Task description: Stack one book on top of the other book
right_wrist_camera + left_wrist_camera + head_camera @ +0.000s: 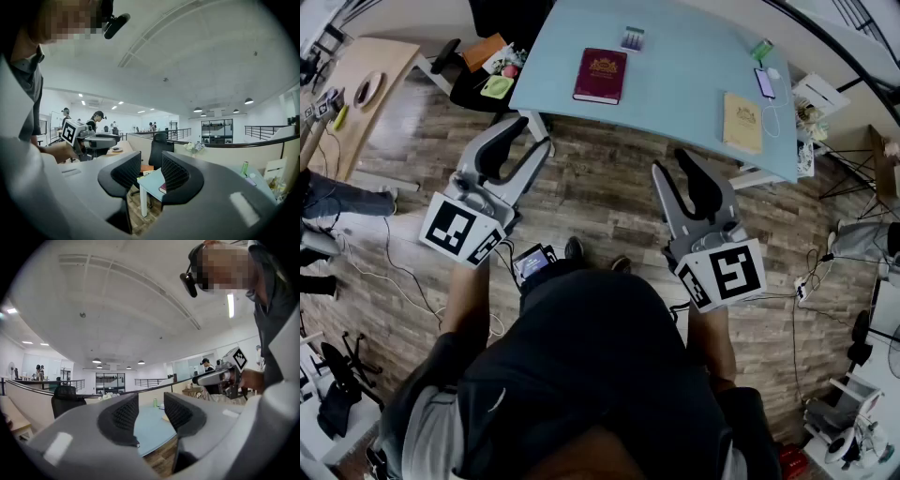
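Note:
A maroon book (pixel 600 75) lies flat near the middle of the pale blue table (pixel 675 94). A tan book (pixel 742 122) lies apart from it near the table's right front edge. Both grippers hang over the wooden floor, short of the table's front edge. My left gripper (pixel 530 136) is open and holds nothing. My right gripper (pixel 668 159) is open and empty too. In the left gripper view the open jaws (pixel 151 416) frame the table (pixel 150 432) and the tan book (pixel 166 417). In the right gripper view a corner of the maroon book (pixel 162 188) shows by the right pad.
On the table stand a small box (pixel 633 38), a green can (pixel 761 49) and a phone (pixel 765 82) on a white cable. A black office chair (pixel 473 89) with items on it stands left of the table, and a wooden desk (pixel 366 84) farther left. Cables lie on the floor.

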A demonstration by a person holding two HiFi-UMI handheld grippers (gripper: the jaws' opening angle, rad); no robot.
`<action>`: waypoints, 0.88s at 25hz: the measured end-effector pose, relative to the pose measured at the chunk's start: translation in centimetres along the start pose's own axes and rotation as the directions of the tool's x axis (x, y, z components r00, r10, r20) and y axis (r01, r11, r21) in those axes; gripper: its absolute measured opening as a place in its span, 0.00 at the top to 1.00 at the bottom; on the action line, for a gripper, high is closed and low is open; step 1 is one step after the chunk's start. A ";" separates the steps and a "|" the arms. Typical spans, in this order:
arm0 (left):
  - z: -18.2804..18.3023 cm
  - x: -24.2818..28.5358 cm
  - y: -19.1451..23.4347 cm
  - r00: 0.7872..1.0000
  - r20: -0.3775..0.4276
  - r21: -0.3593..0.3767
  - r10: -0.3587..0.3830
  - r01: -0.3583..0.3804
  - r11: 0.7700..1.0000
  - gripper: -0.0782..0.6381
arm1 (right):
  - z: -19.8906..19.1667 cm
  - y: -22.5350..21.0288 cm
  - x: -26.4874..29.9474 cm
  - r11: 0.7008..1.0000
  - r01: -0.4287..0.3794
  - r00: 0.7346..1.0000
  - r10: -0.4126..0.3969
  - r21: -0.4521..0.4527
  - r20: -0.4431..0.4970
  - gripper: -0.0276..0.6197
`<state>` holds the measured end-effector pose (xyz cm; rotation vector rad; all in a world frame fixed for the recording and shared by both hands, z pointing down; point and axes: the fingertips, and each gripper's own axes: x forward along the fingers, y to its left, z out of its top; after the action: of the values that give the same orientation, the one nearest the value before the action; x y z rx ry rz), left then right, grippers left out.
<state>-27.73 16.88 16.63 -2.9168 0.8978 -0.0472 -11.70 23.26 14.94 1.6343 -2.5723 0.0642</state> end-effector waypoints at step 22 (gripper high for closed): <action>-1.9 -0.7 5.8 0.998 0.036 -0.011 -0.052 0.053 0.999 0.62 | -1.1 2.7 6.4 0.999 0.049 0.998 -0.050 -0.011 -0.040 0.77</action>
<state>-31.70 12.36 18.01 -2.9425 0.8191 0.0069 -16.75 18.75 16.67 1.6749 -2.4973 0.0788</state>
